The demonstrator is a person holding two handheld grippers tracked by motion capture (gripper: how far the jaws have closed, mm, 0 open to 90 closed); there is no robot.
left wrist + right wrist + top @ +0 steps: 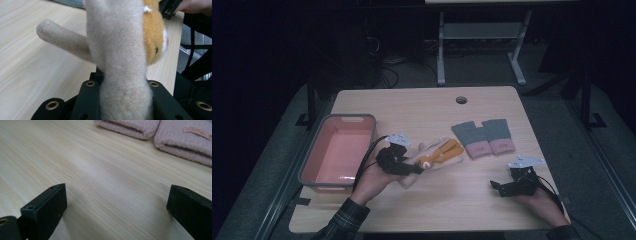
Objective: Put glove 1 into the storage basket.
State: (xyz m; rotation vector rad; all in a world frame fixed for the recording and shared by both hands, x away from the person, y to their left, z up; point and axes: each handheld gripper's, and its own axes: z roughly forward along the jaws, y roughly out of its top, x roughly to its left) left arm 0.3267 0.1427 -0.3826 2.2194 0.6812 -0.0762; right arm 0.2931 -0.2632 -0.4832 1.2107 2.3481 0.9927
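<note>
Slippage is the main risk here. The left tongs (pixel 416 168) are clamped on the cuff end of a beige plush glove (pixel 432 157) that lies on the worktop (pixel 492 107) just right of the bin (pixel 339 150). In the left gripper view the soft fabric bulges up between the two black jaws, a thumb-like lobe sticks out to one side, and an orange animal face (pixel 153 37) sits on the far side. Plush compresses, so I judge the hold could be on the outer pile alone; a quick lift might let the glove slide out or hang by a fold.

The glove looks floppy. If it is swung toward the bin, its free end could drag on the worktop or catch the grey rim and drape over the wall instead of dropping inside.

The right tongs (pixel 497 186) rest near the worktop's front right edge with jaws wide apart and nothing between them. The right gripper view shows bare wood between the jaws and the pink cuffs of a folded pair of grey socks (pixel 484 137) farther off. The socks lie side by side, touching, so a grab at one could pinch both or push the pair askew.

Both cables trail near the hands; the left one runs beside the bin and could snag its corner
</note>
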